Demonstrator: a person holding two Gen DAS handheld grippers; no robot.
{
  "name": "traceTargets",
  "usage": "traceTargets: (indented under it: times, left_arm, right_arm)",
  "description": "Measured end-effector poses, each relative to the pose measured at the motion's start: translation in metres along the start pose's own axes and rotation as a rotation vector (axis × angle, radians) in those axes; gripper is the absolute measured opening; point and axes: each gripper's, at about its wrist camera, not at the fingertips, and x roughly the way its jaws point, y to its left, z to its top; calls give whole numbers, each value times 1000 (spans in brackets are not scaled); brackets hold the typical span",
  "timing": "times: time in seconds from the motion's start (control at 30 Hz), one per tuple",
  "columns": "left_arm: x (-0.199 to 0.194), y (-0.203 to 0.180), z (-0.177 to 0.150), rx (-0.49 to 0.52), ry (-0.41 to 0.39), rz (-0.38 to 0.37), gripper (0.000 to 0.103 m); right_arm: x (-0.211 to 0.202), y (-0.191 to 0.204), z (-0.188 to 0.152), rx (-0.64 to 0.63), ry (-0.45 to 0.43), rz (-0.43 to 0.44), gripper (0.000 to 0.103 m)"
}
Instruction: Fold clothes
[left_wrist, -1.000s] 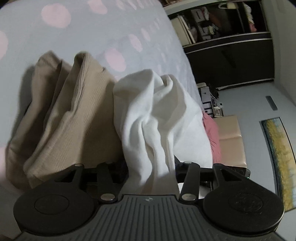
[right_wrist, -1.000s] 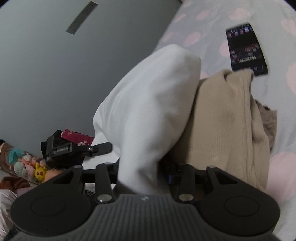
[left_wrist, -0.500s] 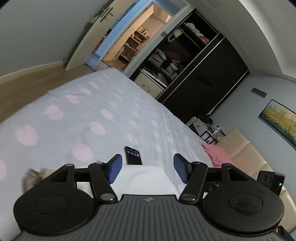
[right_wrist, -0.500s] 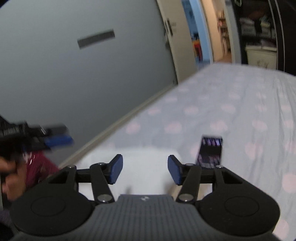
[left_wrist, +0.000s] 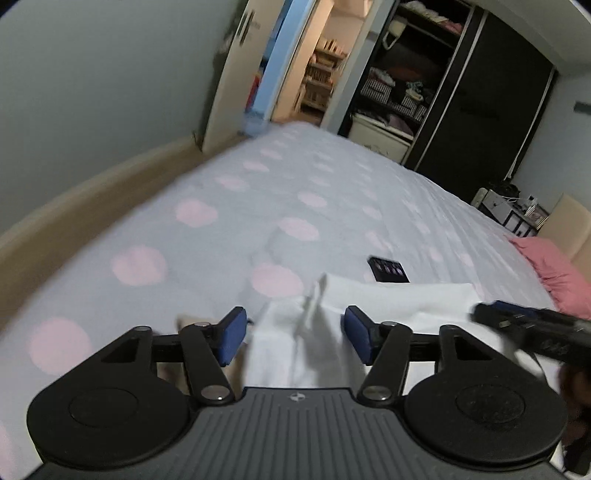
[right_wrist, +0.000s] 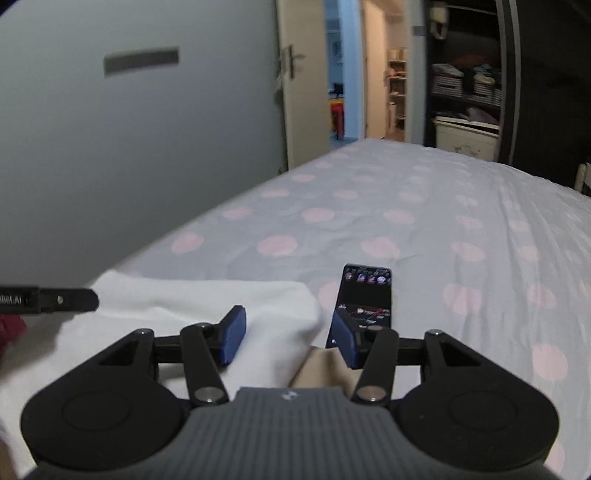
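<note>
A white garment (left_wrist: 388, 302) lies on the bed just below and ahead of both grippers; in the right wrist view the same white garment (right_wrist: 192, 306) spreads to the left. A beige garment (right_wrist: 321, 369) peeks out under it near the right gripper's base. My left gripper (left_wrist: 293, 332) is open above the white cloth, with a raised fold between its blue pads but not clamped. My right gripper (right_wrist: 288, 338) is open too, nothing between its fingers. The other gripper's black tip shows at each view's edge.
A dark phone (right_wrist: 364, 299) with a lit screen lies on the polka-dot bedsheet (right_wrist: 424, 221) just past the clothes. A pink pillow (left_wrist: 554, 266) sits at the right. Beyond the bed are an open door (right_wrist: 306, 81) and a dark wardrobe (left_wrist: 461, 96).
One second ago both grippers were shut on the lifted white garment. They have let it go, opened and tilted up; the garment now lies on the bed over the beige one.
</note>
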Motion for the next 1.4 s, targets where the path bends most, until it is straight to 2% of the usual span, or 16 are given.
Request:
traceTargets:
  times: [0.07,0.17,0.3,0.37,0.43,0.5,0.53,0.6,0.7,0.77,0.8,0.83,0.9,1.03,1.2,1.4]
  left_arm:
    - [-24,-9,-2,55,-71,-10,54]
    - [-52,-17,-7,131,-122,-204,53]
    - [-52,-20,-32,193,-48,-191,53]
    - [-53,-22,-45,224,-11,-184,53]
    - [-53,-24,-58,255,26,-177,41]
    - [-54,-25,-70,283,62,-170,27]
    - [-56,-22,-69,270,68,-164,23]
    - [-60,-17,-66,243,81,-153,17]
    - [-70,-19,-61,215,105,-92,18]
    - [-82,-29,-55,205,129,-55,25]
    - [-90,-36,-52,204,143,-45,37]
    - [-101,-45,-52,217,148,-41,55]
    - [-123,-66,-52,243,146,-12,68]
    - [-152,-109,-58,251,140,102,73]
    - [-161,-137,-83,195,157,201,73]
    - [-161,-129,-97,98,194,298,73]
  right_arm:
    - [-26,6,-4,-8,-54,41,54]
    - [-58,23,-14,-58,-101,136,54]
    - [-89,51,-41,-202,-96,227,52]
    - [-93,50,-54,-246,-75,217,46]
    - [-98,49,-67,-291,-54,206,39]
    - [-102,48,-80,-335,-34,195,35]
    - [-104,47,-86,-356,-23,190,35]
    - [-112,40,-92,-355,-5,179,35]
    - [-129,32,-90,-291,18,171,38]
    - [-142,27,-86,-229,32,168,42]
    - [-148,25,-84,-198,38,166,53]
    - [-154,23,-82,-168,45,165,65]
    - [-167,19,-78,-106,58,161,75]
    - [-192,10,-70,16,85,153,93]
    - [-214,26,-69,33,124,90,99]
    - [-215,38,-81,34,155,36,101]
